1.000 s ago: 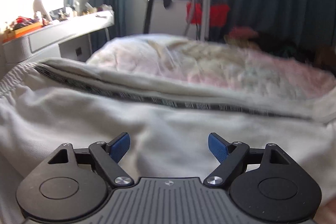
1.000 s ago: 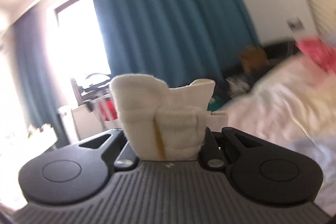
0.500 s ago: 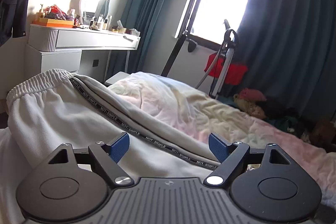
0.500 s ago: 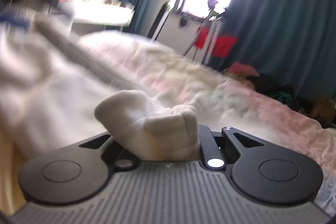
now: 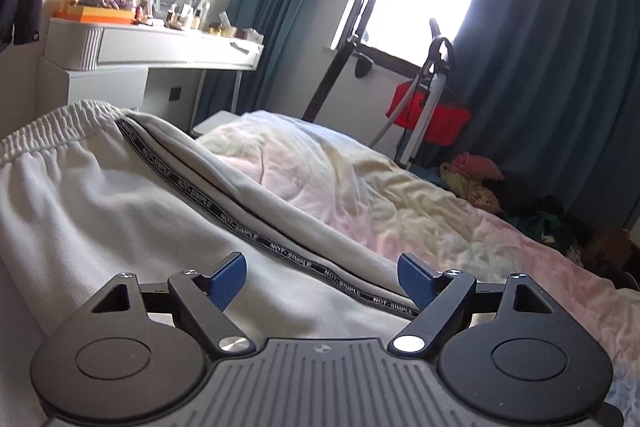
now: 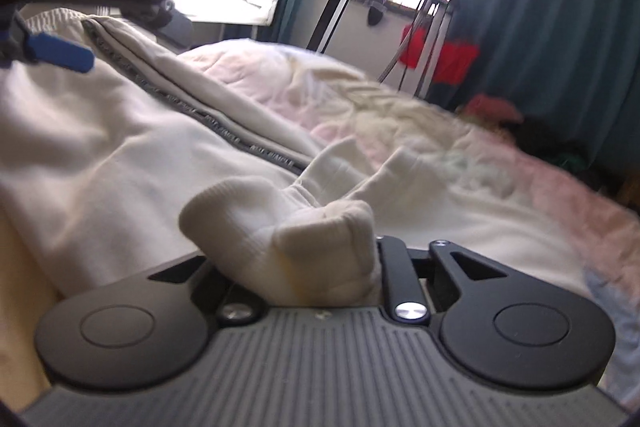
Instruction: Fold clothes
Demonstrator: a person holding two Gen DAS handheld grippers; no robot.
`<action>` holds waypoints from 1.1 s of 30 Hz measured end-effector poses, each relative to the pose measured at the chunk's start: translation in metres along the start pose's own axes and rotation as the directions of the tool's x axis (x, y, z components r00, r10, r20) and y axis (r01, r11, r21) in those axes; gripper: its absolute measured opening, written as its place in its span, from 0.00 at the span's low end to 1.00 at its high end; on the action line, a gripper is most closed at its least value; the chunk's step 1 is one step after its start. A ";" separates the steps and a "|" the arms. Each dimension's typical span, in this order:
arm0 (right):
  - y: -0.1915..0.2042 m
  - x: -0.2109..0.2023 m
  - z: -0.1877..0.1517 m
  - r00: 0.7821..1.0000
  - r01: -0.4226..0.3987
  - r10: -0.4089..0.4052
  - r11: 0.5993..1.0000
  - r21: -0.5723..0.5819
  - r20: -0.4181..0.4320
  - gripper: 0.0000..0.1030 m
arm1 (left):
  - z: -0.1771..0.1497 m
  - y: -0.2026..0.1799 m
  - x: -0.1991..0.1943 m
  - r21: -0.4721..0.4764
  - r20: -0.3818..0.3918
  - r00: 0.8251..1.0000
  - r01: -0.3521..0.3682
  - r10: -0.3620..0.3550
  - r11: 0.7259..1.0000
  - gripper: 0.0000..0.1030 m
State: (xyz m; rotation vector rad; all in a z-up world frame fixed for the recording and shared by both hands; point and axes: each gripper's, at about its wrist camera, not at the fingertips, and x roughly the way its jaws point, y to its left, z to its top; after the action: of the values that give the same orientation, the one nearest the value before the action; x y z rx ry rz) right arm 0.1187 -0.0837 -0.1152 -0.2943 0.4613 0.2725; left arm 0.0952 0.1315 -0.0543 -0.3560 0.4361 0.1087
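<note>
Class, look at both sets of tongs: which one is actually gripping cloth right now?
The right tongs: a bunched ribbed cuff of the cream sweatpants sits clamped between them. The left tongs gape open, empty.

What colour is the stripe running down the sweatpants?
Black with white lettering, on the stripe of the cream sweatpants; clearest in the left wrist view.

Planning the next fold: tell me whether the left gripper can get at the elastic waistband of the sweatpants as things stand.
Probably yes. The left gripper is open and holds nothing, hovering over the cream sweatpants. The elastic waistband lies exposed ahead to its left, with only flat fabric between. The right gripper clamps a cuff elsewhere.
</note>
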 end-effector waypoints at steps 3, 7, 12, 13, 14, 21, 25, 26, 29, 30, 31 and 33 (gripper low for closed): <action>-0.016 -0.008 0.007 0.988 -0.142 0.149 0.980 0.136 -0.047 0.65 | 0.000 -0.001 -0.002 0.004 0.003 1.000 0.015 -0.015 1.000 0.82; -0.028 -0.030 0.010 0.927 -0.345 0.372 0.890 0.298 -0.037 0.84 | 0.000 -0.004 -0.006 0.010 -0.010 0.998 0.058 -0.058 0.998 0.82; -0.060 -0.057 0.013 0.940 -0.312 0.341 0.856 0.412 0.002 0.84 | -0.001 -0.007 -0.011 0.007 -0.040 0.990 0.133 -0.132 0.991 0.82; -0.072 -0.055 0.014 0.951 -0.274 0.308 0.851 0.447 -0.002 0.84 | -0.002 -0.008 -0.011 0.004 -0.045 0.988 0.151 -0.150 0.989 0.82; -0.084 -0.054 0.015 0.962 -0.237 0.274 0.844 0.481 -0.007 0.84 | -0.003 -0.010 -0.011 0.004 -0.050 0.984 0.170 -0.170 0.985 0.81; -0.159 0.005 0.025 0.962 -0.093 0.235 0.756 0.648 -0.137 0.73 | -0.023 -0.038 -0.011 0.072 -0.116 0.933 0.351 -0.342 0.934 0.75; -0.155 0.044 0.057 0.961 -0.096 0.226 0.817 0.569 -0.162 0.65 | -0.044 -0.060 -0.003 0.127 -0.226 0.865 0.482 -0.448 0.867 0.67; -0.150 0.052 0.065 0.959 -0.101 0.229 0.827 0.553 -0.167 0.65 | -0.050 -0.065 -0.001 0.139 -0.257 0.849 0.505 -0.462 0.852 0.65; -0.137 0.083 0.084 0.956 -0.082 0.211 0.861 0.502 -0.205 0.64 | -0.063 -0.073 0.009 0.173 -0.313 0.849 0.492 -0.426 0.853 0.60; -0.132 0.093 0.087 0.955 -0.069 0.197 0.875 0.479 -0.222 0.63 | -0.066 -0.072 0.014 0.174 -0.327 0.854 0.476 -0.405 0.862 0.59; -0.127 0.104 0.089 0.954 -0.056 0.183 0.889 0.454 -0.239 0.61 | -0.068 -0.069 0.019 0.163 -0.339 0.857 0.459 -0.388 0.873 0.55; -0.117 0.122 0.087 0.948 -0.011 0.132 0.923 0.386 -0.289 0.60 | -0.069 -0.064 0.028 0.138 -0.358 0.857 0.442 -0.372 0.886 0.35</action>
State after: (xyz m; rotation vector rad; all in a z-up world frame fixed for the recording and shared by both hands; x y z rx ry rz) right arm 0.2955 -0.1394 -0.0730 0.0648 0.8262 0.2027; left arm 0.1048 0.0474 -0.1048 -0.2447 0.6806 -0.4210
